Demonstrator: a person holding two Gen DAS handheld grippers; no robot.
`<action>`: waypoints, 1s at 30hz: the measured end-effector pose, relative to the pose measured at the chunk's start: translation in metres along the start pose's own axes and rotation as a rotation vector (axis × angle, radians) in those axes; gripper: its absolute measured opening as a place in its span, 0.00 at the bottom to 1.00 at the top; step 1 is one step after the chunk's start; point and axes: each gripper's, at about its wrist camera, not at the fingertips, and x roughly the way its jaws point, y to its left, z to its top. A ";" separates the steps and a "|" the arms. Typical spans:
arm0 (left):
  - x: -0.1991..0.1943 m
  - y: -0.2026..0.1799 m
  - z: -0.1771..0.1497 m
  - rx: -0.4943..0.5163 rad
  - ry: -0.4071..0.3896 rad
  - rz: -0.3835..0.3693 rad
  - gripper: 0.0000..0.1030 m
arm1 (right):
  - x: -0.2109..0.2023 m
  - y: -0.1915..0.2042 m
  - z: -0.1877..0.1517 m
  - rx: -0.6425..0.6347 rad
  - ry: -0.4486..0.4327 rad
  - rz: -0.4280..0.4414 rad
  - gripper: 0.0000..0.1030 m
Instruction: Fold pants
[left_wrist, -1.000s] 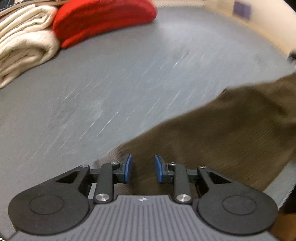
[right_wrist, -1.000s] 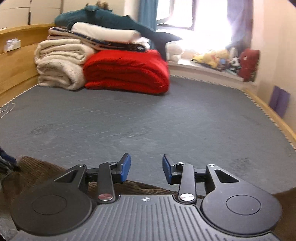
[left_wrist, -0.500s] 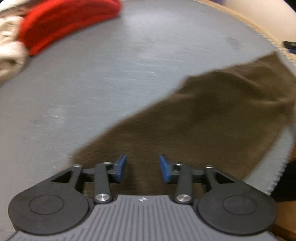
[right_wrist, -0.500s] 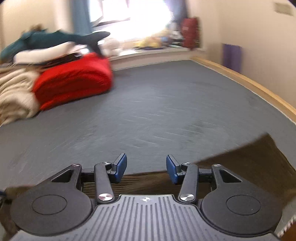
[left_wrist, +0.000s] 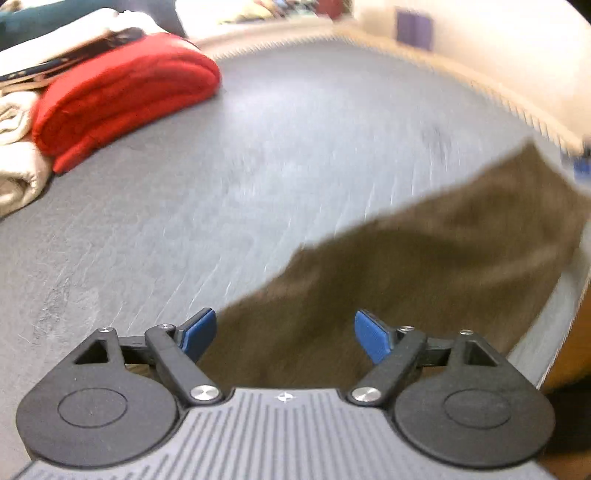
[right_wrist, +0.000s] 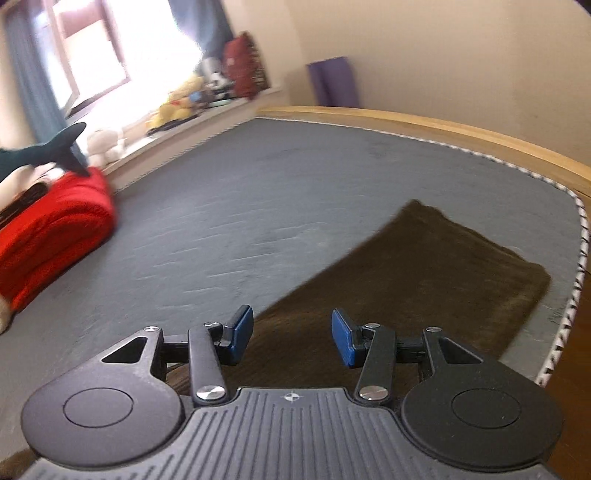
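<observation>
- Grey bed (right_wrist: 295, 192) with a wooden frame (right_wrist: 424, 122) carries everything.
- Brown pants (right_wrist: 424, 273) lie flat near its right edge.
- Red blanket (left_wrist: 122, 92) sits folded far left, cream blankets (left_wrist: 14, 155) just beside it.

Left gripper (left_wrist: 284, 334) jaws opening wide; right gripper (right_wrist: 292, 338) jaws parted, both angled downward.

Bedroom: mattress (right_wrist: 295, 192), folded blankets (left_wrist: 122, 92)

pants (left_wrist: 424, 280) motion-blurred, near end hidden under tongs (left_wrist: 284, 332)
</observation>
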 end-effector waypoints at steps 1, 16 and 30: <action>-0.002 -0.005 0.005 -0.027 -0.030 0.003 0.84 | 0.002 -0.005 0.000 0.000 -0.003 -0.007 0.48; 0.025 -0.056 0.068 -0.028 -0.046 0.048 0.86 | 0.032 -0.112 0.012 0.108 0.059 -0.363 0.52; 0.053 -0.071 0.063 0.010 0.009 0.077 0.86 | 0.032 -0.247 0.002 0.606 -0.018 -0.144 0.22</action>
